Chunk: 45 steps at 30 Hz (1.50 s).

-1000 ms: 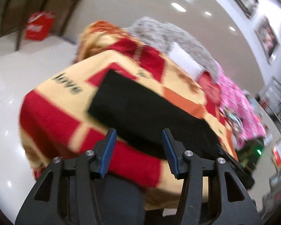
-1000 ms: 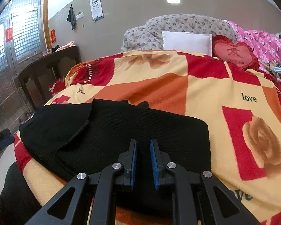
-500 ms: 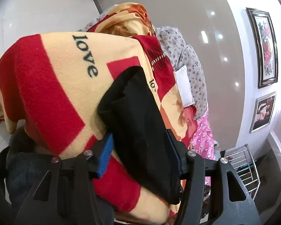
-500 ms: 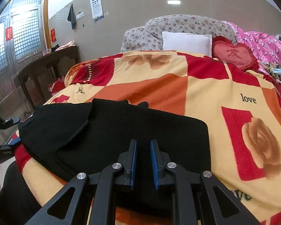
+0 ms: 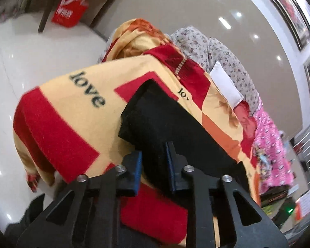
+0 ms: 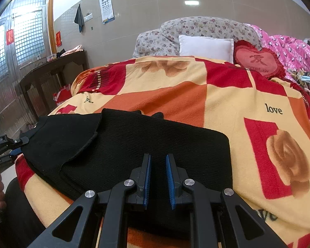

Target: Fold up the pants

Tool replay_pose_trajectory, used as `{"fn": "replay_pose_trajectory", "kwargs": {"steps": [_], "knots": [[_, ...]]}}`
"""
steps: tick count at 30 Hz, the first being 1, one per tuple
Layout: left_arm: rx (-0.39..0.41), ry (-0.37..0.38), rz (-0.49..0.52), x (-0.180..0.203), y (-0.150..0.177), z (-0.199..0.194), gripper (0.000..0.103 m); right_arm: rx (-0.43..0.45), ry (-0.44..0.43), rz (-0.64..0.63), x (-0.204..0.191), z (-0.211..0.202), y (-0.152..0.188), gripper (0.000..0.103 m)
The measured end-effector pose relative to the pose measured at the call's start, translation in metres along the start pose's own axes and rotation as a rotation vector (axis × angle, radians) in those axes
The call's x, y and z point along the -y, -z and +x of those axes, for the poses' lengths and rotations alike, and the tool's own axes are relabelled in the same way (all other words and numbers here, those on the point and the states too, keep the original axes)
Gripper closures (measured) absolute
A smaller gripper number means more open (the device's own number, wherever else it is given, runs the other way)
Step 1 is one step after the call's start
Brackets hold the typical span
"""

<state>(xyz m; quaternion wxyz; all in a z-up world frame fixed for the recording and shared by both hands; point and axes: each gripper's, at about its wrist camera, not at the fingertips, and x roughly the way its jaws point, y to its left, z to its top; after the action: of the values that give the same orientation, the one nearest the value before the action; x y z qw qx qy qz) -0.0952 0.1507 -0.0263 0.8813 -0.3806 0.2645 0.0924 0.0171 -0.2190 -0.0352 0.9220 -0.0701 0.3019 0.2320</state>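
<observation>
One pair of black pants (image 6: 146, 144) lies folded on the near part of a single red, orange and cream blanket (image 6: 196, 95) covering the bed. Two grippers work it: the left gripper (image 5: 154, 163), jaws just closing, pinches the pants' left end; the right gripper (image 6: 157, 177) pinches the near edge. One white pillow (image 6: 204, 47) and one heart cushion (image 6: 258, 62) sit far, against a tiled wall (image 6: 146, 10).

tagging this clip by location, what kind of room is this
Most likely a bedroom in a home: a bed under a red and yellow blanket, a white pillow and heart cushion at its head, and framed pictures on the wall.
</observation>
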Motion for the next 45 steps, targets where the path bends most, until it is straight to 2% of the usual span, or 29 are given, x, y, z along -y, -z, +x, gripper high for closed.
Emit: {"fn": "replay_pose_trajectory", "kwargs": {"steps": [2,5,7,9,11,12,13,16,17,20,23,26,29,31,33,35,36,38,41,45], "knots": [[0.048,-0.021,0.091,0.014,0.004,-0.005,0.089,0.006,-0.005,0.009,0.001,-0.001,-0.001,0.089],[0.15,-0.032,0.309,0.05,0.019,-0.017,0.089,0.022,-0.01,0.005,-0.001,-0.006,-0.004,0.089],[0.213,-0.014,0.474,0.076,0.036,-0.025,0.089,0.058,-0.06,0.033,-0.005,-0.018,-0.013,0.089],[0.258,-0.005,0.598,0.095,0.051,-0.029,0.089,0.102,-0.163,0.076,-0.011,-0.031,-0.027,0.087],[0.3,0.0,0.701,0.109,0.067,-0.033,0.089,0.131,-0.32,0.124,-0.019,-0.045,-0.049,0.073],[0.324,0.007,0.76,0.115,0.076,-0.036,0.089,0.126,-0.396,0.14,-0.024,-0.048,-0.059,0.057],[0.334,0.012,0.792,0.119,0.081,-0.036,0.089,0.114,-0.466,0.152,-0.029,-0.049,-0.068,0.049],[0.369,0.031,0.917,0.128,0.101,-0.041,0.089,0.057,-0.701,0.188,-0.044,-0.045,-0.094,0.049],[0.376,0.042,0.947,0.131,0.106,-0.043,0.089,0.043,-0.736,0.201,-0.047,-0.042,-0.098,0.049],[0.424,0.076,1.061,0.139,0.128,-0.051,0.089,-0.022,-0.768,0.221,-0.053,-0.025,-0.103,0.048],[0.437,0.1,1.132,0.145,0.143,-0.056,0.089,-0.092,-0.691,0.242,-0.051,-0.001,-0.097,0.048],[0.436,0.094,1.115,0.143,0.14,-0.059,0.089,-0.125,-0.669,0.345,-0.037,0.019,-0.086,0.048],[0.416,0.065,0.977,0.133,0.113,-0.064,0.089,-0.111,-0.738,0.373,-0.035,0.019,-0.08,0.048],[0.394,0.047,0.847,0.12,0.09,-0.069,0.088,-0.108,-0.744,0.347,-0.042,0.017,-0.081,0.047],[0.369,0.043,0.737,0.104,0.067,-0.073,0.081,-0.134,-0.754,0.335,-0.052,0.023,-0.078,0.046],[0.334,0.042,0.683,0.093,0.053,-0.073,0.07,-0.165,-0.756,0.36,-0.056,0.035,-0.072,0.046],[0.311,0.052,0.674,0.089,0.048,-0.071,0.057,-0.176,-0.755,0.387,-0.055,0.04,-0.069,0.046],[0.25,0.084,0.678,0.083,0.044,-0.063,0.046,-0.21,-0.754,0.456,-0.053,0.054,-0.061,0.046],[0.128,0.129,0.726,0.086,0.046,-0.043,0.045,-0.247,-0.756,0.547,-0.049,0.07,-0.051,0.046],[0.07,0.146,0.799,0.098,0.056,-0.032,0.045,-0.253,-0.765,0.565,-0.054,0.076,-0.056,0.045]]}}
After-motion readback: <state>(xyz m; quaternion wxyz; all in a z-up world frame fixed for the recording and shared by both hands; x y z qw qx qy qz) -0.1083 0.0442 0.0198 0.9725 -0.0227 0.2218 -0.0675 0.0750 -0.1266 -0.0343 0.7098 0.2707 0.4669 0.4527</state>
